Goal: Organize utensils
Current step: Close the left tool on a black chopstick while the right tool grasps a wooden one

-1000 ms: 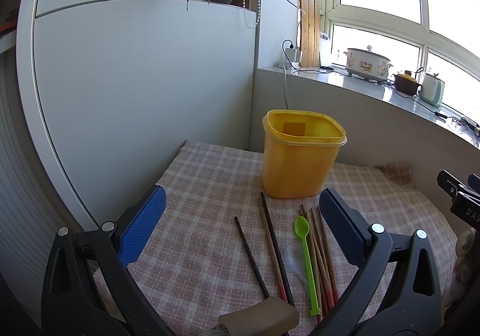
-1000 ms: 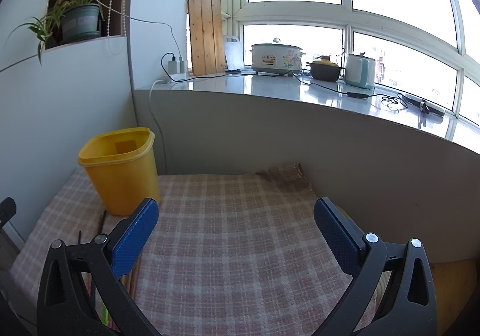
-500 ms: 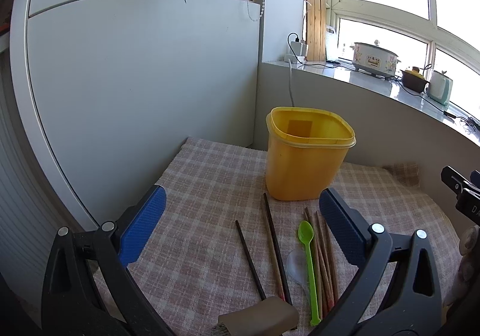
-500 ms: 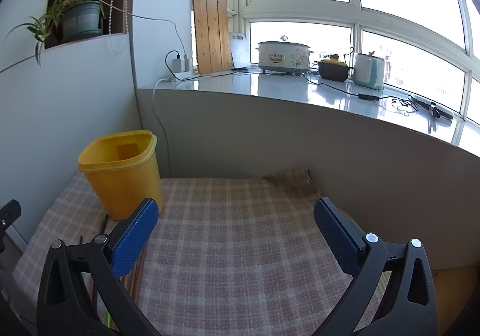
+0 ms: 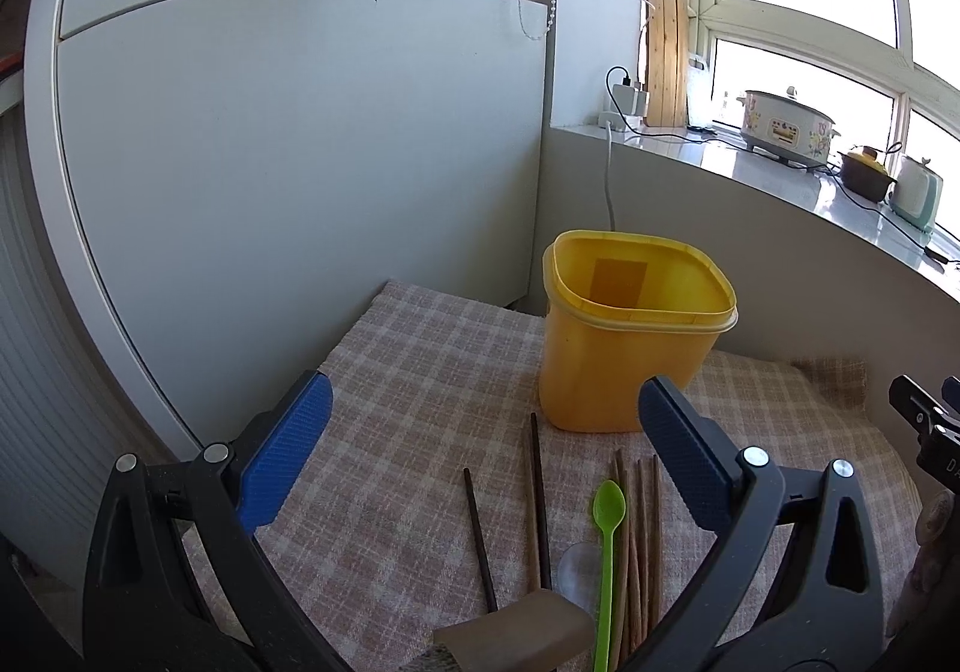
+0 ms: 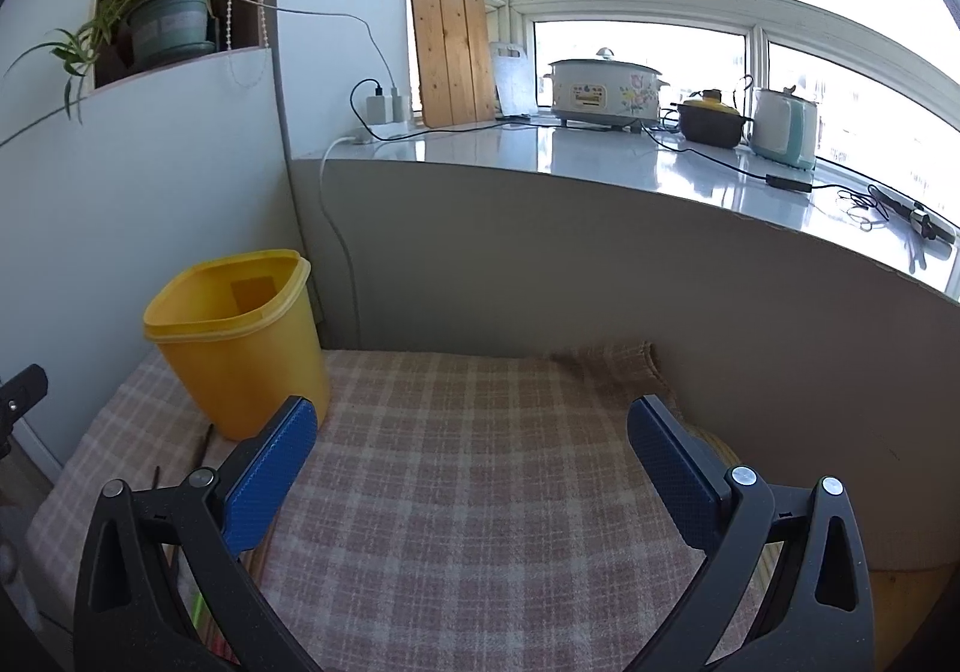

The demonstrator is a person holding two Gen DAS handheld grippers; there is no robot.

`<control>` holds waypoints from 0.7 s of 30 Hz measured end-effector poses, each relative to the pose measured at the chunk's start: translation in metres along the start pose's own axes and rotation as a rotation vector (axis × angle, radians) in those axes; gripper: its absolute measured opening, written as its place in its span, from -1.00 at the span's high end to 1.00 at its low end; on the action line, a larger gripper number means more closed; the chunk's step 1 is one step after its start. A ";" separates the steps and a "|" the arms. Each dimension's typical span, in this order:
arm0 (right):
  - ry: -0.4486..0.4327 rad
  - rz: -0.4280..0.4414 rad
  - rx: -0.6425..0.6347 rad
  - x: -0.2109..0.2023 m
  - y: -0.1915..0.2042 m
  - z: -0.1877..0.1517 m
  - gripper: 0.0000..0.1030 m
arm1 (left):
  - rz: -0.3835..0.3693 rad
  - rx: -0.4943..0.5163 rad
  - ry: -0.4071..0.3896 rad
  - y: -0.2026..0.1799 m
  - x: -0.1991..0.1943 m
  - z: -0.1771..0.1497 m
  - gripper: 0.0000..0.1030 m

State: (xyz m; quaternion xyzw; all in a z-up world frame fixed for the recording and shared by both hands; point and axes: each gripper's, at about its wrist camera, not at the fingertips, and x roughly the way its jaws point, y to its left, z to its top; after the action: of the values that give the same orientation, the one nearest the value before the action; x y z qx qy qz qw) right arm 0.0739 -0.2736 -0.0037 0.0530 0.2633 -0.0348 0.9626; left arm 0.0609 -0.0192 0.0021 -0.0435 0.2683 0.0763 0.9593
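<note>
Left gripper point(image 5: 480, 462): jaws spread, empty.
Dark chopsticks point(image 5: 539, 498): on desk before my yellow bin point(image 5: 630, 354); I judge stiff, thin, slippery; pinch mid-shaft.
Green spoon point(image 5: 606, 546): beside them, light; take handle.
Right gripper point(image 6: 474, 468): jaws spread, empty.

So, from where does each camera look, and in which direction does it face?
Left wrist: sits on the left hand-held gripper, faces the yellow container, green spoon and chopsticks; both open fingers show.
Right wrist: sits on the right hand-held gripper, faces the checked cloth and windowsill; open fingers show.
Shared: container, cloth, windowsill.
</note>
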 end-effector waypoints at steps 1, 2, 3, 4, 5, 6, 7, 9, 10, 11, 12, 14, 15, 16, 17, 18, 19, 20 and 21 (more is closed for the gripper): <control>0.005 -0.001 0.000 0.003 -0.002 0.002 -0.99 | 0.004 -0.002 0.006 -0.001 0.003 0.002 -1.00; 0.009 -0.001 -0.001 0.005 -0.003 0.002 -0.99 | 0.009 -0.001 0.011 -0.001 0.005 0.004 -1.00; 0.014 -0.003 -0.002 0.007 -0.004 0.004 -0.99 | 0.016 0.002 0.013 -0.002 0.007 0.006 -1.00; 0.019 -0.005 -0.004 0.008 -0.004 0.005 -0.99 | 0.022 0.005 0.014 -0.002 0.009 0.007 -1.00; 0.022 -0.009 -0.008 0.009 -0.004 0.005 -0.99 | 0.025 0.004 0.016 -0.002 0.011 0.007 -1.00; 0.029 -0.015 -0.015 0.010 -0.003 0.005 -0.99 | 0.026 0.002 0.017 -0.001 0.012 0.006 -1.00; 0.036 -0.020 -0.023 0.012 -0.002 0.006 -0.99 | 0.024 -0.002 0.022 0.001 0.014 0.006 -1.00; 0.049 -0.029 -0.037 0.013 0.002 0.004 -0.99 | 0.019 -0.004 0.036 0.003 0.016 0.004 -1.00; 0.053 -0.033 -0.042 0.014 0.004 0.003 -0.99 | 0.015 0.001 0.042 0.005 0.017 0.003 -1.00; 0.059 -0.035 -0.048 0.014 0.006 0.002 -0.99 | 0.011 0.007 0.042 0.007 0.017 0.002 -1.00; 0.059 -0.032 -0.052 0.013 0.009 0.000 -0.99 | 0.012 0.013 0.038 0.010 0.017 0.001 -1.00; 0.049 -0.034 -0.056 0.012 0.016 -0.003 -0.99 | 0.012 0.023 0.039 0.018 0.019 -0.002 -1.00; 0.049 -0.039 -0.053 0.012 0.020 -0.005 -0.99 | 0.000 0.031 0.049 0.020 0.021 -0.004 -1.00; 0.050 -0.036 -0.046 0.011 0.023 -0.007 -0.99 | -0.018 0.044 0.067 0.023 0.026 -0.005 -1.00; 0.053 -0.031 -0.037 0.011 0.026 -0.010 -0.99 | -0.033 0.058 0.093 0.025 0.031 -0.006 -1.00; 0.058 -0.029 -0.025 0.010 0.028 -0.014 -0.99 | -0.052 0.071 0.118 0.028 0.035 -0.008 -1.00; 0.060 -0.027 -0.013 0.009 0.031 -0.017 -0.99 | -0.079 0.086 0.136 0.030 0.038 -0.011 -1.00; 0.058 -0.023 -0.005 0.007 0.034 -0.020 -0.99 | -0.103 0.102 0.151 0.032 0.041 -0.013 -1.00; 0.054 -0.019 -0.002 0.006 0.038 -0.023 -0.99 | -0.125 0.120 0.167 0.033 0.043 -0.016 -0.97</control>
State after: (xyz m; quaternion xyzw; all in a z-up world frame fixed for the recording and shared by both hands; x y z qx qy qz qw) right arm 0.0711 -0.2332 -0.0230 0.0504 0.2898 -0.0421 0.9548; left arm 0.0836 0.0167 -0.0354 -0.0087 0.3481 -0.0038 0.9374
